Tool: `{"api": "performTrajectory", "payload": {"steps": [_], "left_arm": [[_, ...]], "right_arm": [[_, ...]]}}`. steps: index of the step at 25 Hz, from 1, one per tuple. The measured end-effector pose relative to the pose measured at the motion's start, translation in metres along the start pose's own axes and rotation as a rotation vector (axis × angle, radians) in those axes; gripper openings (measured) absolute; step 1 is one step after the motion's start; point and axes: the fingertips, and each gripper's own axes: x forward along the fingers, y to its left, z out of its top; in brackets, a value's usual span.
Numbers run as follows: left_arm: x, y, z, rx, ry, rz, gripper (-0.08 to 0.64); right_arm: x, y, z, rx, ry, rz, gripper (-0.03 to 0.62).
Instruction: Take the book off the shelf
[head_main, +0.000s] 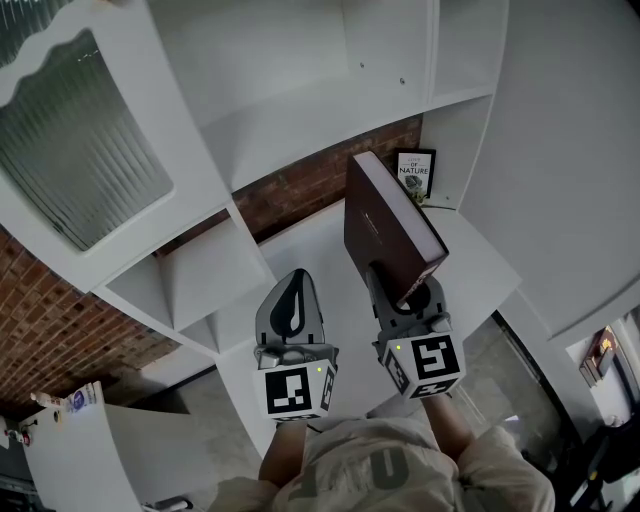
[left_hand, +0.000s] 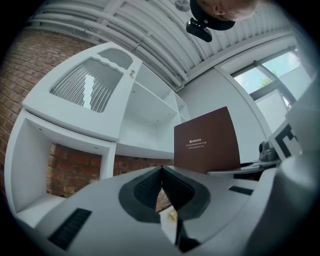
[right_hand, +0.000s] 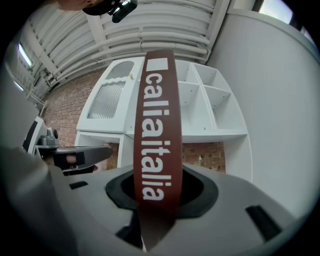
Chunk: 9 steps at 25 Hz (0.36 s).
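Note:
A large dark brown book (head_main: 390, 225) with white lettering on its spine (right_hand: 154, 135) stands upright, clamped by its lower end in my right gripper (head_main: 405, 295), in front of the white shelf unit (head_main: 300, 130). From the left gripper view its brown cover (left_hand: 206, 141) shows at the right. My left gripper (head_main: 291, 310) hangs beside it on the left, its jaws shut together with nothing between them (left_hand: 161, 187).
A second book with a dark cover (head_main: 414, 172) leans at the back of the lower right compartment. Red brick wall (head_main: 310, 185) shows behind the open shelves. A cabinet door with ribbed glass (head_main: 80, 150) is at the upper left.

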Motion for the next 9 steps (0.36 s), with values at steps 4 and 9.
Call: {"api": "performTrajectory", "payload": {"steps": [4, 9], "left_arm": [[-0.0006, 0.0013, -0.0024, -0.001, 0.004, 0.002, 0.012], [-0.0023, 0.0060, -0.0031, -0.002, 0.009, 0.010, 0.012]], "right_arm": [[0.0016, 0.0007, -0.0021, -0.020, 0.009, 0.001, 0.149], [0.0027, 0.0020, -0.0008, -0.023, 0.004, 0.000, 0.149]]}}
